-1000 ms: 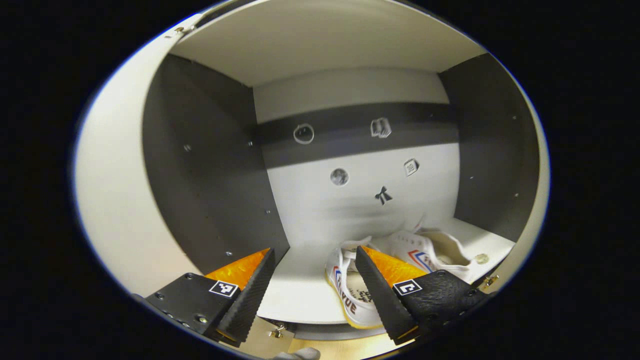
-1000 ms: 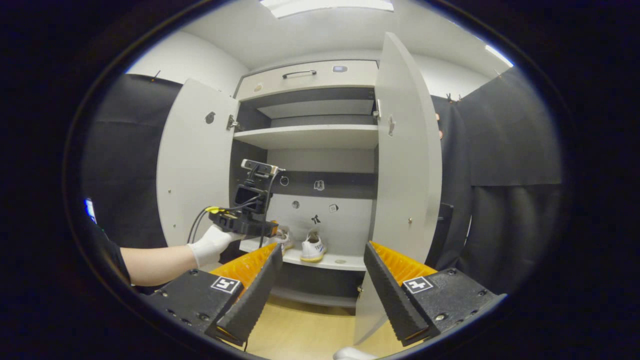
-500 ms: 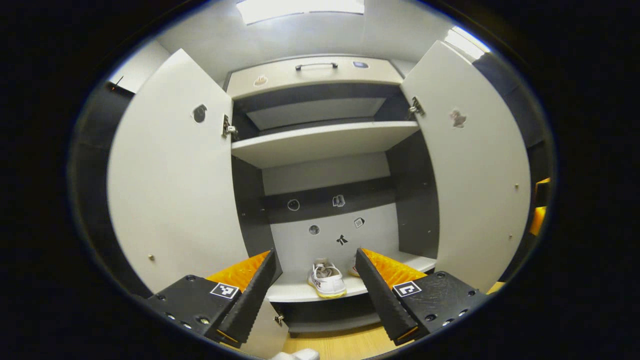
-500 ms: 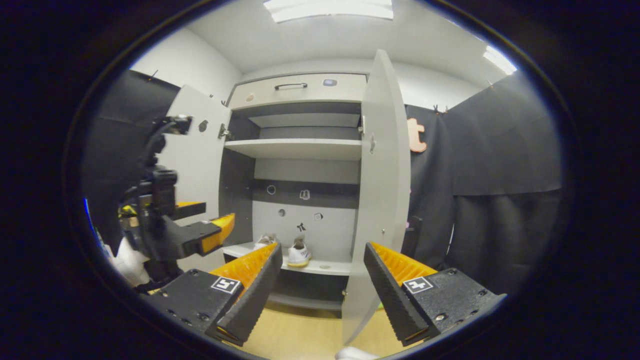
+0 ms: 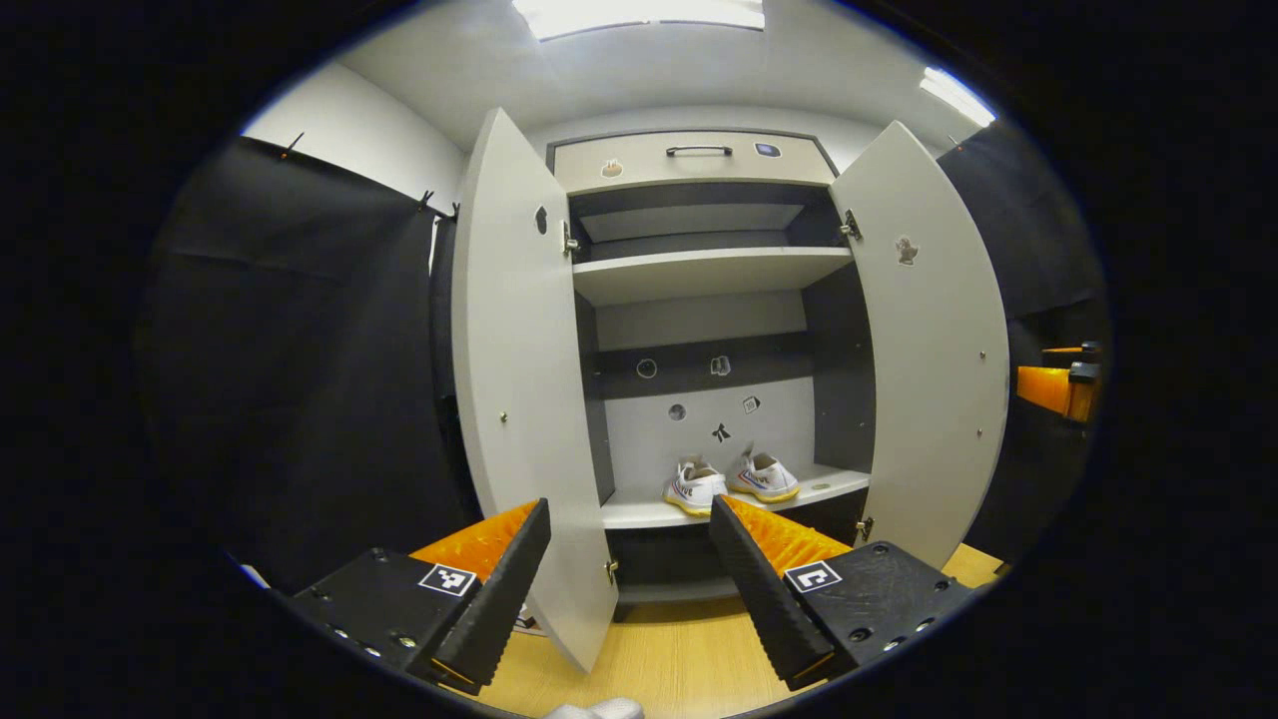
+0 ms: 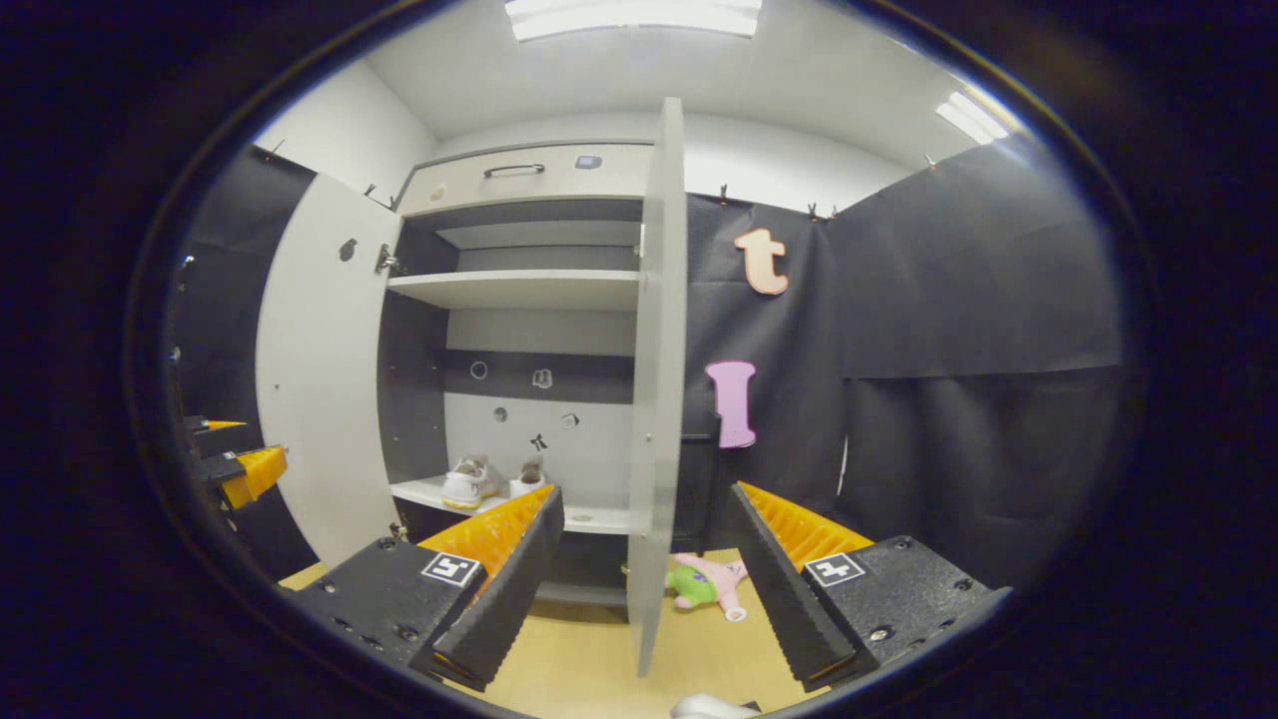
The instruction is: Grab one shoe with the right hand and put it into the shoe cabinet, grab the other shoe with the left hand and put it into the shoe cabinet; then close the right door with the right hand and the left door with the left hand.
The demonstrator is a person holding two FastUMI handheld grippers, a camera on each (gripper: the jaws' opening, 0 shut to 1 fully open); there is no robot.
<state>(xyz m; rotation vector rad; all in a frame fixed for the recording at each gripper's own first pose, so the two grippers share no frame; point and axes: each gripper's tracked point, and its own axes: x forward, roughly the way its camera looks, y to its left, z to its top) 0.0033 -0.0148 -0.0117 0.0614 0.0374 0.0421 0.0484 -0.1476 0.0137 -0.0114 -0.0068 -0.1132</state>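
Left gripper (image 5: 629, 574) jaws apart, empty; right gripper (image 6: 644, 569) likewise. Two white low-top sneakers (image 5: 731, 480) side by side on lower shelf of grey shoe cabinet (image 5: 699, 275) ahead, both doors open.

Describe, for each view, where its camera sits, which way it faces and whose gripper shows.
Left gripper view: rides the left gripper, facing the open cabinet head-on; its open fingers at bottom.
Right gripper view: rides the right gripper, facing the right door edge-on; its open fingers at bottom.
Shared: both shoes on the shelf, both doors open.
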